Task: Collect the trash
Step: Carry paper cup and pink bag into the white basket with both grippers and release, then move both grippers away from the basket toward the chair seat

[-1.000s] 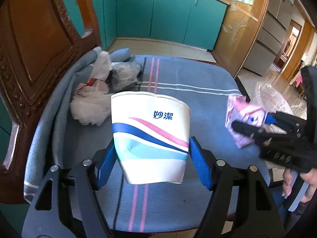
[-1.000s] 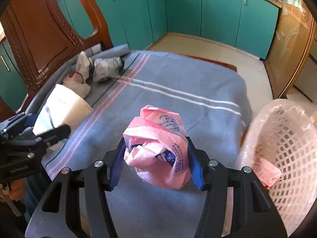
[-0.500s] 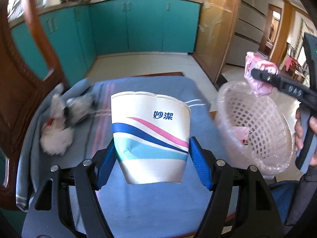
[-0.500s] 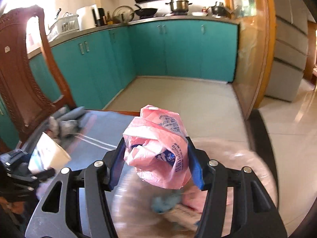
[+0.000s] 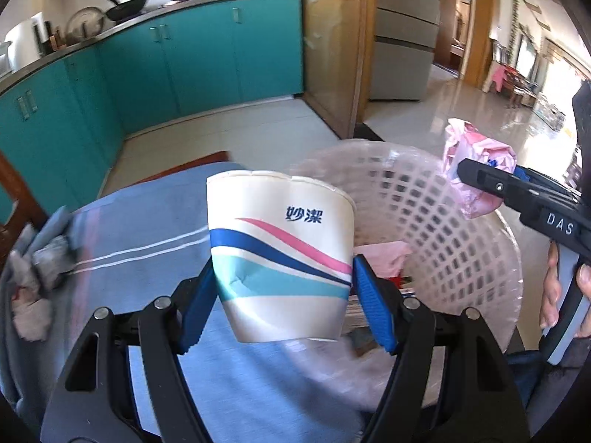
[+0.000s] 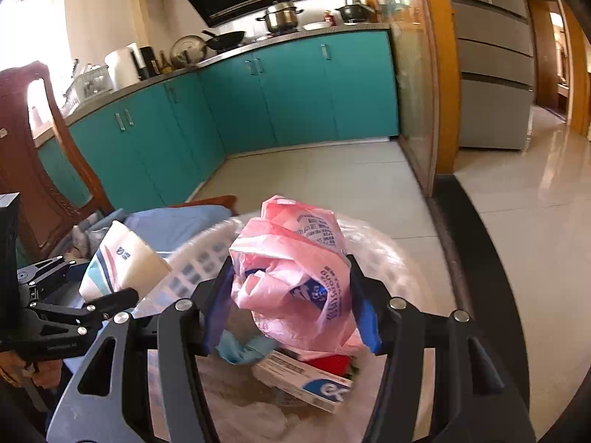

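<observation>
My left gripper (image 5: 284, 295) is shut on a white paper cup (image 5: 277, 258) with blue, teal and pink stripes, held by its lower half just left of a pale pink lattice basket (image 5: 461, 229). My right gripper (image 6: 291, 299) is shut on a crumpled pink plastic bag (image 6: 295, 273) and hangs over the basket (image 6: 199, 258). Inside the basket lie a flat box (image 6: 303, 380), a teal scrap (image 6: 236, 350) and other litter. From the right wrist view the cup (image 6: 122, 262) and left gripper (image 6: 107, 295) show at the left. The left wrist view catches the bag (image 5: 476, 170) at the right.
The table wears a blue striped cloth (image 5: 147, 251). More crumpled trash (image 5: 33, 284) lies at its far left end. A carved wooden chair (image 6: 40, 170) stands behind. Teal kitchen cabinets (image 6: 295, 96) and a tiled floor (image 6: 517, 243) lie beyond. A person's hand (image 5: 565, 284) holds the right gripper's handle.
Both grippers have swung rightward from over the table to the basket, each keeping its load. The bag has gone from above the cloth to above the basket.
</observation>
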{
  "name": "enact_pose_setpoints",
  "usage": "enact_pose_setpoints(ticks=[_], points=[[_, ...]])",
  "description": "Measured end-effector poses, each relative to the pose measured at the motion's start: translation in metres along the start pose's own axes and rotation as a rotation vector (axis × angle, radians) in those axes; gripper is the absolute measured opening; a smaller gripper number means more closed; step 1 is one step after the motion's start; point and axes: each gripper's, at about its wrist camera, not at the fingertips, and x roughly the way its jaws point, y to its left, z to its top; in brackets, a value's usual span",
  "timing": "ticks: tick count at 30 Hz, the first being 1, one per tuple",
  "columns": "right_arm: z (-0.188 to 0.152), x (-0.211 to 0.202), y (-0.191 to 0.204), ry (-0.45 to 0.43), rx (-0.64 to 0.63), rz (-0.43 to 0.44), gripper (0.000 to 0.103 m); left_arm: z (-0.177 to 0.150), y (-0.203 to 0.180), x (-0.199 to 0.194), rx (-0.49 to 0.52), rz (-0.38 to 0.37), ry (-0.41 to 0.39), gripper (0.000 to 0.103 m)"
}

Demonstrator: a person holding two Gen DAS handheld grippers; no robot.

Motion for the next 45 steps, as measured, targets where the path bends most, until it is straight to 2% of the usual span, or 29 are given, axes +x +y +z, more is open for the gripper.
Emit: enact_pose_setpoints(ticks=[3, 8, 20, 26, 29, 31, 37, 39, 41, 45], points=[[-0.004, -0.006, -0.008, -0.003, 0.014, -0.032, 0.057, 0.001, -0.017, 0.010, 0.017, -0.030, 0.018, 0.072], [-0.005, -0.012, -0.019, -0.019, 0.050, -0.034, 0.057, -0.002, -0.034, 0.021, 0.031, -0.051, 0.052, 0.072], [-0.002, -0.008, -0.007, -0.010, 0.013, -0.031, 0.057, -0.007, -0.029, 0.018, 0.019, -0.031, 0.057, 0.072], [-0.003, 0.003, -0.001, 0.030, -0.009, -0.057, 0.057, -0.009, -0.030, 0.021, 0.020, -0.056, 0.069, 0.072], [-0.003, 0.006, -0.001, 0.044, -0.011, -0.063, 0.057, -0.012, -0.034, 0.024, 0.046, -0.078, 0.076, 0.074], [-0.004, 0.008, -0.003, 0.055, -0.008, -0.068, 0.058, -0.014, -0.036, 0.025, 0.059, -0.071, 0.069, 0.080], [-0.006, 0.011, 0.000, 0.070, -0.018, -0.072, 0.062, -0.014, -0.025, 0.021, 0.028, -0.064, 0.048, 0.084], [-0.006, 0.012, 0.001, 0.071, -0.020, -0.081, 0.070, -0.015, -0.016, 0.016, 0.016, -0.041, 0.032, 0.084], [-0.005, 0.013, 0.003, 0.070, -0.024, -0.088, 0.076, -0.018, -0.001, 0.009, -0.007, 0.023, 0.006, 0.084], [-0.006, 0.020, 0.009, 0.088, -0.043, -0.092, 0.080, -0.031, 0.050, 0.002, -0.080, 0.200, 0.003, 0.084]])
